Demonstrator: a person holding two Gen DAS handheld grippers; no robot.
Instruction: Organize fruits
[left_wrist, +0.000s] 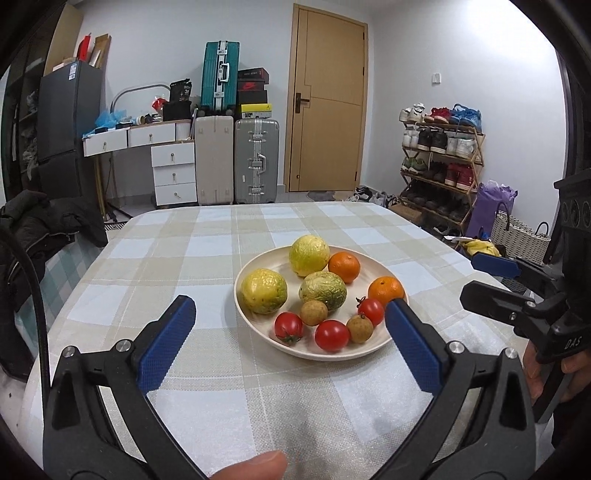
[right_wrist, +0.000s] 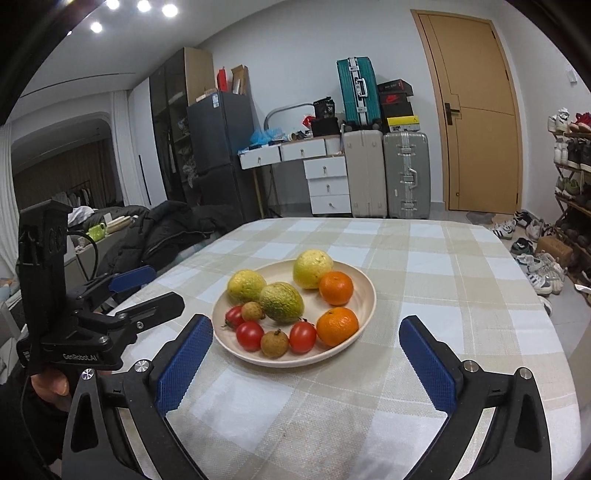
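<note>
Plate (left_wrist: 258, 343) of fruit is sitting mid-desk (left_wrist: 184, 369), nearer the front edge: three yellow-green fruits (left_wrist: 308, 255), two mandarins (left_wrist: 344, 266), three cherry tomatoes (left_wrist: 331, 335), two longans (left_wrist: 313, 312). Left gripper (left_wrist: 291, 343) and right gripper (right_wrist: 306, 365) are hovering before the plate, jaws wide, holding nothing. Advice: take one kind at a time, closing lightly on the soft tomatoes, steadying the rim.

We see only a fingertip (left_wrist: 255, 467) at the left view's bottom edge; the rest of that hand is cut off. The left tool's right pad (left_wrist: 415, 345) hides part of the plate (left_wrist: 258, 266) rim. Shoes on the rack (right_wrist: 574, 173) run past the right view's edge.
</note>
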